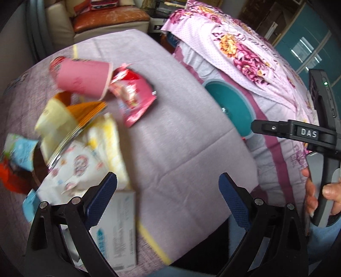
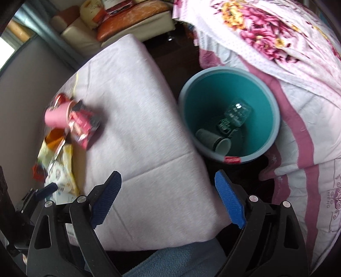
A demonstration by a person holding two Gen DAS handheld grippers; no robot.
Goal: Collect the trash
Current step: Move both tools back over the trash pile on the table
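Note:
Trash lies in a heap on the lilac-covered table (image 1: 181, 132): a pink paper cup (image 1: 83, 78) on its side, a red snack wrapper (image 1: 134, 95), an orange and yellow packet (image 1: 64, 115), a white printed pack (image 1: 85, 166) and a white box (image 1: 119, 230). My left gripper (image 1: 168, 198) hangs open above the table's near part, with nothing between its fingers. My right gripper (image 2: 168, 196) is open and empty over the table's right edge. The teal bin (image 2: 230, 115) stands on the floor right of the table and holds a clear bottle (image 2: 236, 113) and a cup (image 2: 213, 140). The pink cup (image 2: 57, 117) and red wrapper (image 2: 83, 125) show at far left.
A floral quilt (image 1: 245, 53) covers the bed to the right of the bin (image 1: 232, 106). A tan sofa (image 1: 102, 19) stands beyond the table. A hand (image 1: 319, 196) holds the right tool at the left wrist view's right edge. Blue and red wrappers (image 1: 19, 155) lie at the far left.

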